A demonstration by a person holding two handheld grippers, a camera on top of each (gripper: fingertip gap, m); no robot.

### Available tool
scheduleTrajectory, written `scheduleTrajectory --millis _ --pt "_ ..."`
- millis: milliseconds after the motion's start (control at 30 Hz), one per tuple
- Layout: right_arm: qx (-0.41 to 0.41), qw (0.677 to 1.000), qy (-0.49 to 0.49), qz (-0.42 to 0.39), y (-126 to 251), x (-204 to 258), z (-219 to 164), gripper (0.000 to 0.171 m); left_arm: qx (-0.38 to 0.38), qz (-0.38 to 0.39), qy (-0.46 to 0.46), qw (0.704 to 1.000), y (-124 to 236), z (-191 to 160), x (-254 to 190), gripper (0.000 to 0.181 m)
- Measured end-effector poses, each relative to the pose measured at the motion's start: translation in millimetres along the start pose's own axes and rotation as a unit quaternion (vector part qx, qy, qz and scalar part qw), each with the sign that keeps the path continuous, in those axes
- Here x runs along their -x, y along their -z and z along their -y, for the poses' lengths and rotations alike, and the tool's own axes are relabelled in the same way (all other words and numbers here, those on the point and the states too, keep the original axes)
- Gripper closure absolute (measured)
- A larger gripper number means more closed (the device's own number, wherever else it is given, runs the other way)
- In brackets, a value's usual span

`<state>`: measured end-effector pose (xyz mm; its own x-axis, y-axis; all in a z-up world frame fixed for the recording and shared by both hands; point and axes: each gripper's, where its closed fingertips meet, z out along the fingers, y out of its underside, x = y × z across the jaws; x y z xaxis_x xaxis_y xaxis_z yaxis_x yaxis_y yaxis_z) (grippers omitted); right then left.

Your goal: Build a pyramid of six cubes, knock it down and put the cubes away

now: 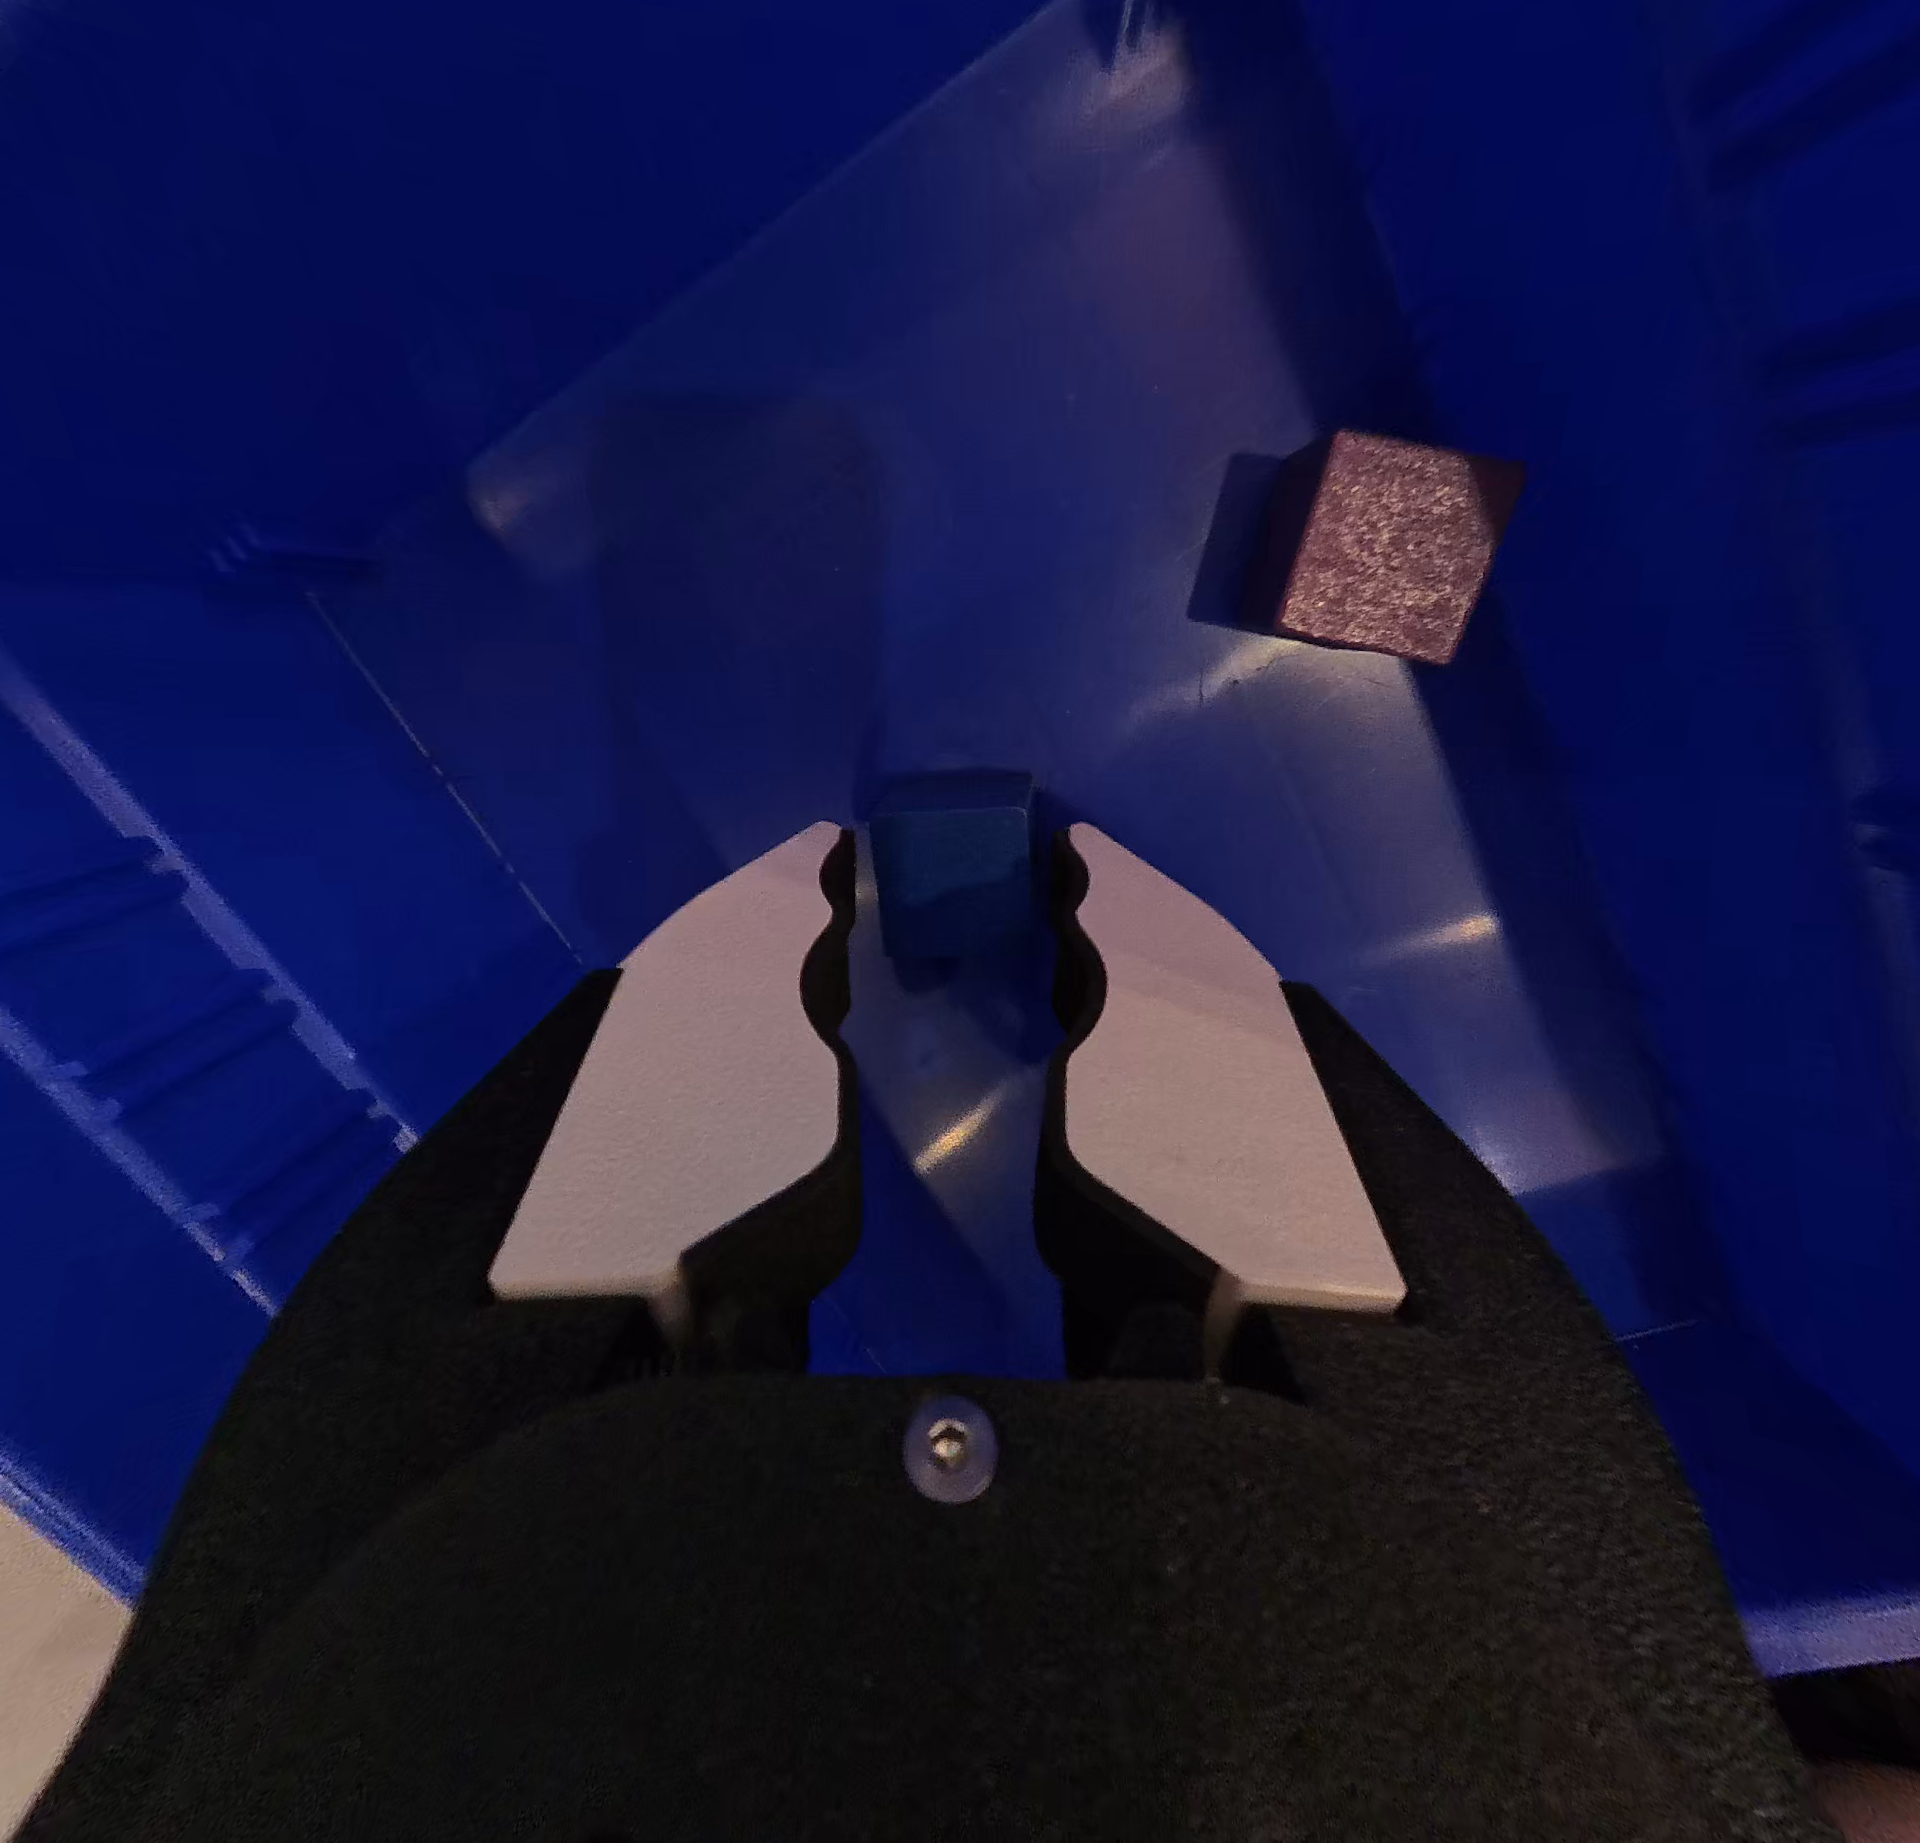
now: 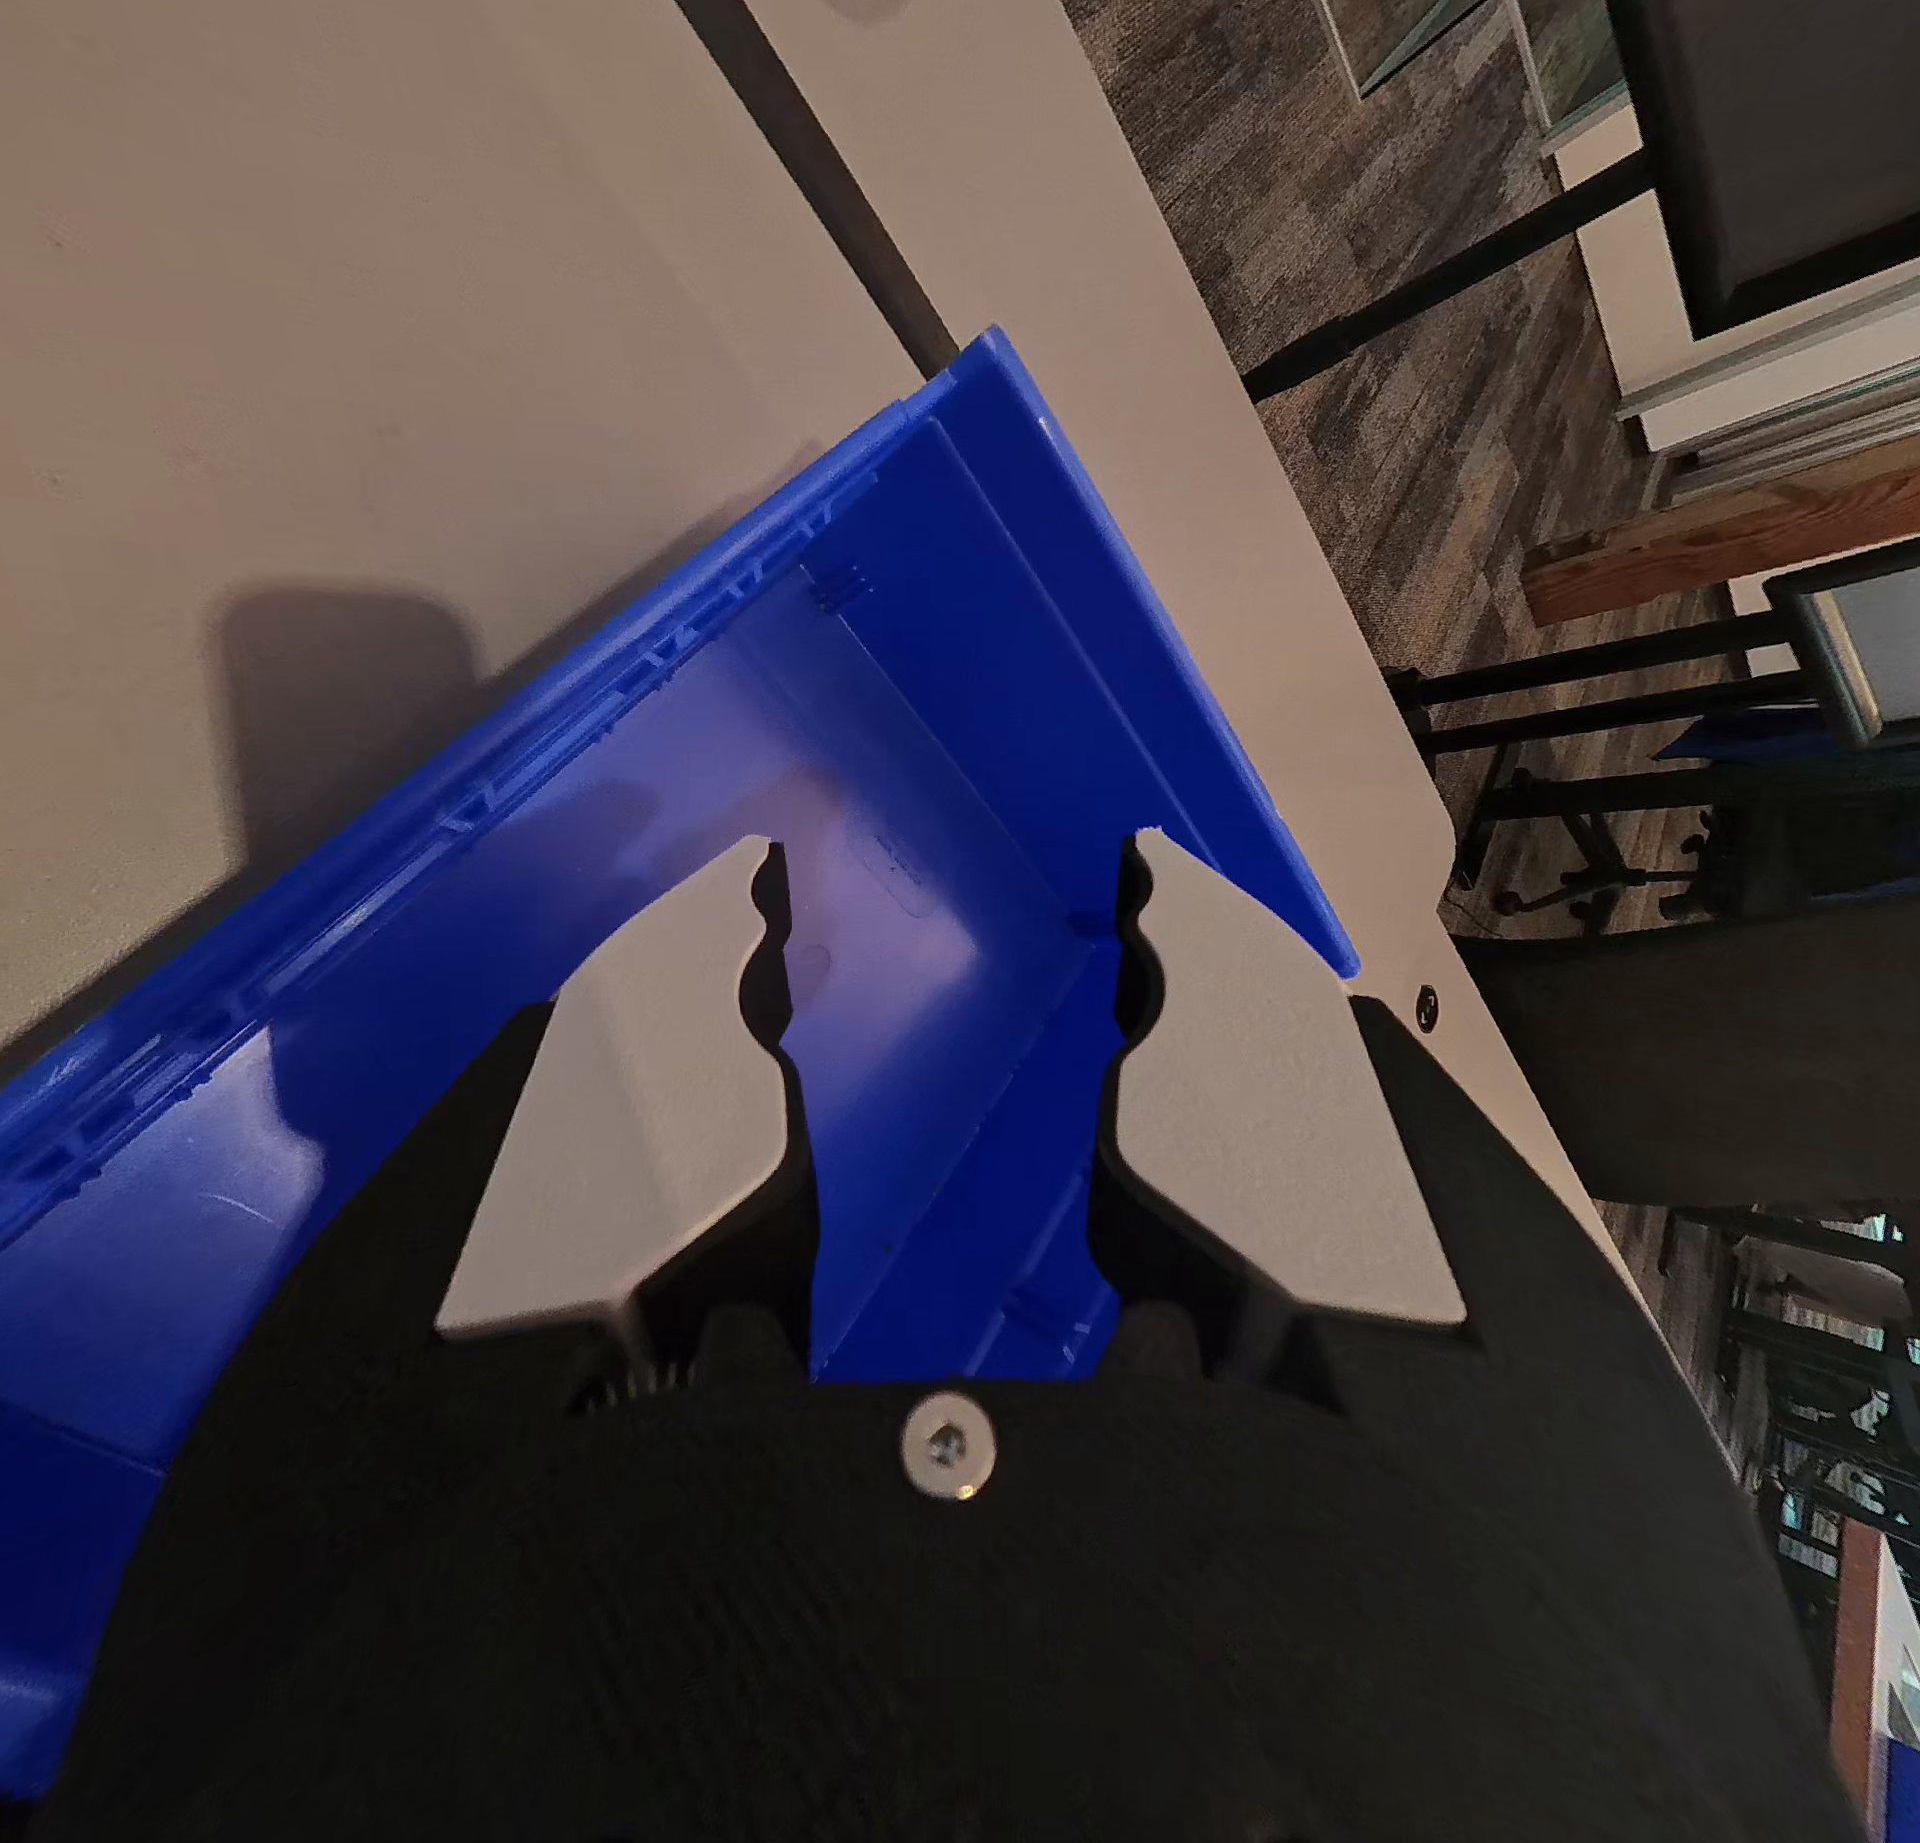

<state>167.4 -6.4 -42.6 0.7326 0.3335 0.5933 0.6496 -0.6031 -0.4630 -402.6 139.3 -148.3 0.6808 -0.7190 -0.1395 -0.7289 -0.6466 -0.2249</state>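
In the left wrist view my left gripper (image 1: 954,837) reaches down into a blue plastic bin (image 1: 727,443). A blue cube (image 1: 951,884) sits between its fingertips, with a thin gap on each side, so the jaws are apart and not pressing it. A dark purple cube (image 1: 1361,546) lies on the bin floor to the right, against the wall. In the right wrist view my right gripper (image 2: 954,843) is open and empty, hovering over a corner of the same bin (image 2: 1018,588). No other cubes are in view.
The bin stands on a pale table (image 2: 364,287) close to its right edge (image 2: 1195,266). Beyond the edge are patterned carpet (image 2: 1351,183), dark chairs and stands (image 2: 1766,131). The bin's walls close in around my left gripper.
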Motion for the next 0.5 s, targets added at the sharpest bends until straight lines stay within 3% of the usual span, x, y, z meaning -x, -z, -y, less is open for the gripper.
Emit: scheduleTrajectory --millis 500 --pt "0.001 1.0 0.002 0.002 -0.5 1.1 0.5 0.109 -0.006 0.032 -0.021 0.999 9.7 6.4 2.8 0.152"
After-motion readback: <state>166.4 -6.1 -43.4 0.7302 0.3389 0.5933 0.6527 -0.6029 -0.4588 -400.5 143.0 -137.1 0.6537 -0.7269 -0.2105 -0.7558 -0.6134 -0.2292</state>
